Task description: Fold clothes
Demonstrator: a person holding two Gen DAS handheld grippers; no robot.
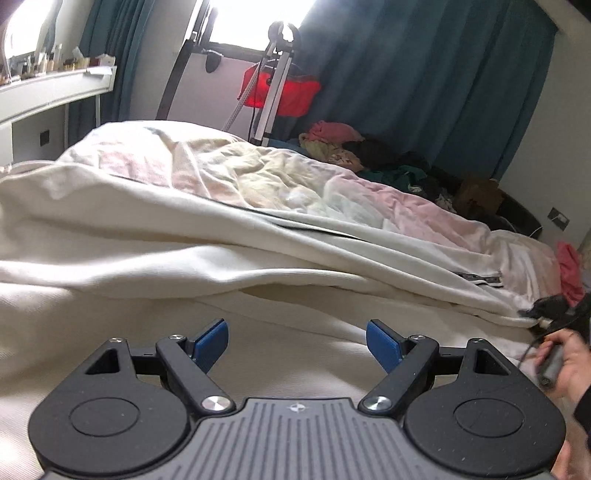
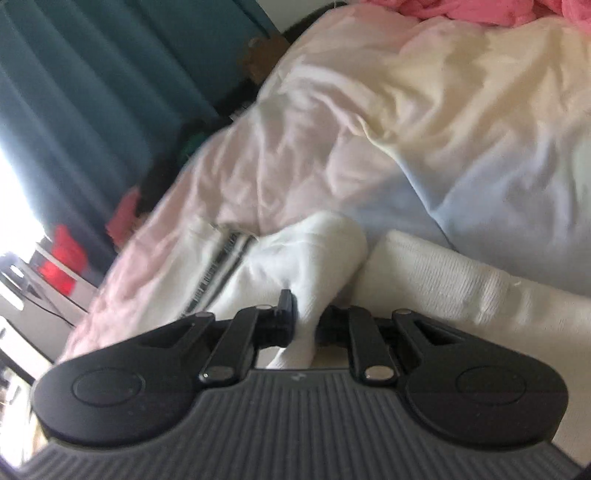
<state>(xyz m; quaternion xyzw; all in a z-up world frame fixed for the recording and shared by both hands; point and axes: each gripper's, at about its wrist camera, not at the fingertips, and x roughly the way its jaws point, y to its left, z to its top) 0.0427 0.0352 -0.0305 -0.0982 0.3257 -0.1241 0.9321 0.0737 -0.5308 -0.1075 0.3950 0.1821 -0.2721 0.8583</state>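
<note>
A white garment (image 1: 229, 266) with a black-and-white striped trim (image 1: 480, 278) lies spread across the bed in the left wrist view. My left gripper (image 1: 297, 341) is open and empty, low over the near part of the white cloth. My right gripper (image 2: 306, 317) is shut on a bunched fold of the same white garment (image 2: 325, 251), near its striped trim (image 2: 218, 269). In the left wrist view the right gripper (image 1: 554, 310) and the hand holding it show at the far right edge of the garment.
A pastel pink, yellow and white duvet (image 1: 266, 173) covers the bed behind the garment. A pile of mixed clothes (image 1: 343, 144) lies at the far side by teal curtains (image 1: 424, 74). A pink garment (image 2: 461, 9) lies beyond the duvet. A white shelf (image 1: 51, 88) stands at left.
</note>
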